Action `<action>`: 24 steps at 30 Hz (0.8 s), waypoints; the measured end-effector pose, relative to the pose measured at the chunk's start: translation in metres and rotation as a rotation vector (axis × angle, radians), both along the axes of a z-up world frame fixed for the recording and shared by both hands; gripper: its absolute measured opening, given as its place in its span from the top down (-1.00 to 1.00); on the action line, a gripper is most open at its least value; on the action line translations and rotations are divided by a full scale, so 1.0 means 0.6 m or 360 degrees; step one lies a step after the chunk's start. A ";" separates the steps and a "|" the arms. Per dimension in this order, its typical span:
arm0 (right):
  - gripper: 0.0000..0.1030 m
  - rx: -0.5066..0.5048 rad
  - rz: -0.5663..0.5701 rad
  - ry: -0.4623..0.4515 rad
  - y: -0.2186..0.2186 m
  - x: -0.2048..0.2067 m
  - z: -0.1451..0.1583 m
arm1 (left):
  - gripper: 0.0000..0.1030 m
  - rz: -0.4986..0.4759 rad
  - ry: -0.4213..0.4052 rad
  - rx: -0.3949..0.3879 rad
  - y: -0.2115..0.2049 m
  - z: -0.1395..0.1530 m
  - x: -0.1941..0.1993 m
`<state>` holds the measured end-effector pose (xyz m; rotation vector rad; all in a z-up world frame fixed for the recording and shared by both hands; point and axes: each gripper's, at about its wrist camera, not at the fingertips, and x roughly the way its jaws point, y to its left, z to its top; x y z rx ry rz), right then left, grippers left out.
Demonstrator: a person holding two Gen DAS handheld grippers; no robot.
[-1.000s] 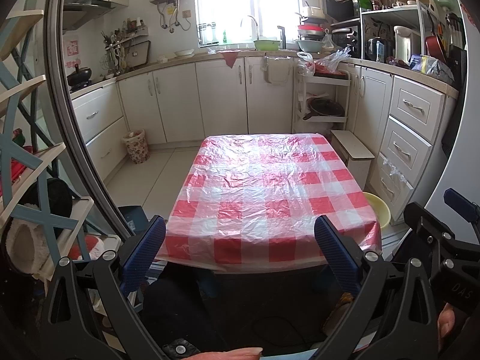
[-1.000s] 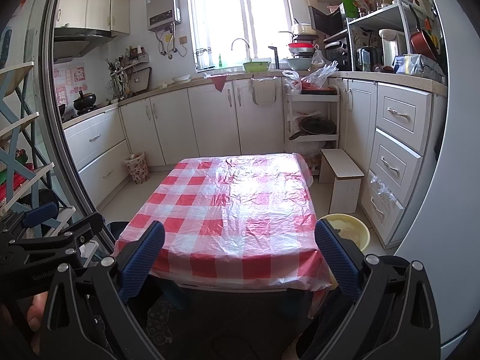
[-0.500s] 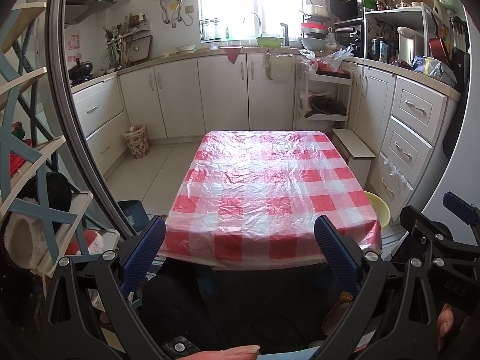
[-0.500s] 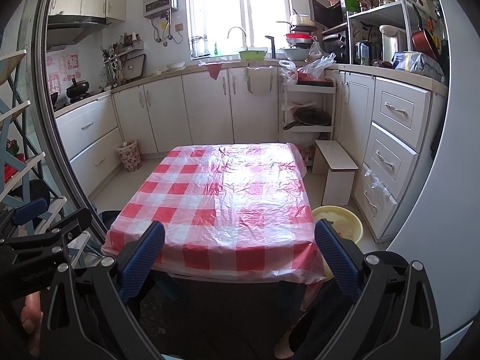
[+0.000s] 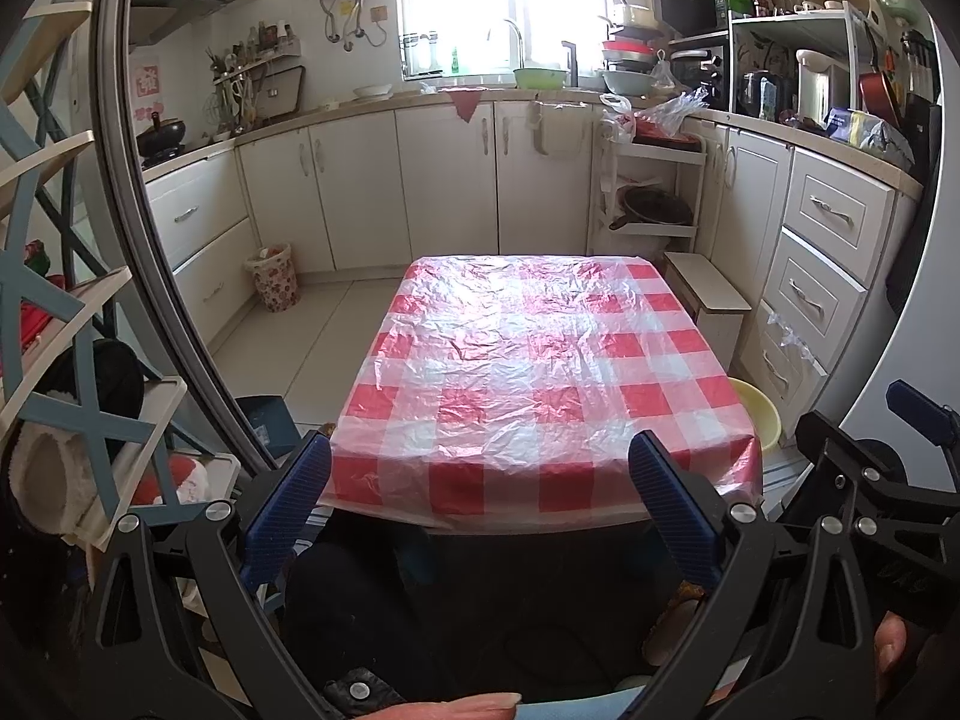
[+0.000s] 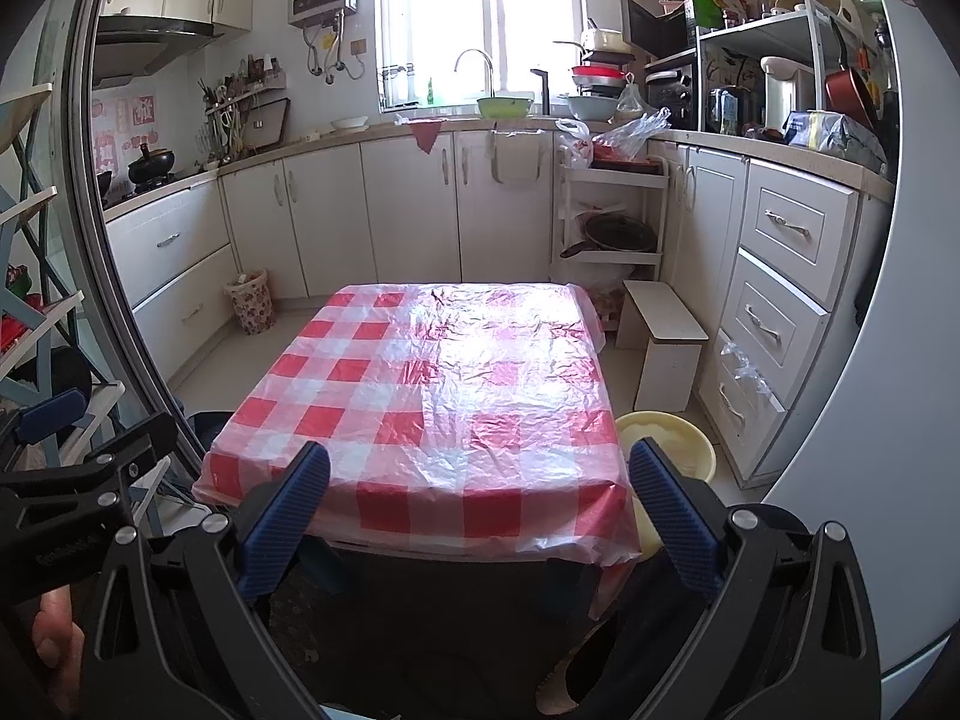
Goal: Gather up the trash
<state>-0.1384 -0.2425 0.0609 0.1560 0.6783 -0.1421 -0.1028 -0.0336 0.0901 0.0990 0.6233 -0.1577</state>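
A low table under a red-and-white checked plastic cloth (image 5: 528, 372) stands in the middle of the kitchen floor; it also shows in the right wrist view (image 6: 444, 396). I see no loose trash on it. A flowered waste basket (image 5: 273, 277) stands by the left cabinets, also seen in the right wrist view (image 6: 249, 301). My left gripper (image 5: 480, 480) is open and empty at the table's near edge. My right gripper (image 6: 480, 489) is open and empty at the near edge too. Each gripper shows at the edge of the other's view.
A yellow basin (image 6: 672, 450) sits on the floor right of the table, by a white step stool (image 6: 663, 342). White cabinets and drawers (image 6: 780, 276) line the back and right. A blue-and-cream shelf rack (image 5: 54, 324) stands at the left.
Both views have tilted downward slightly and drawn back a little, so the table sits lower in frame. Both grippers stay open and empty.
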 end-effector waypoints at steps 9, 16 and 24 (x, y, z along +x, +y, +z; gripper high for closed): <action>-0.86 -0.0004 0.0013 -0.0002 0.003 0.001 0.000 | -0.85 -0.0004 0.0007 -0.0034 0.002 0.001 -0.002; -0.86 0.0012 0.0006 -0.0003 -0.002 0.002 -0.003 | -0.85 0.0022 -0.0023 -0.0037 0.007 0.005 -0.005; -0.86 0.0036 0.0004 -0.0018 -0.009 -0.002 0.000 | -0.85 0.0032 0.0081 -0.0036 0.007 -0.003 0.007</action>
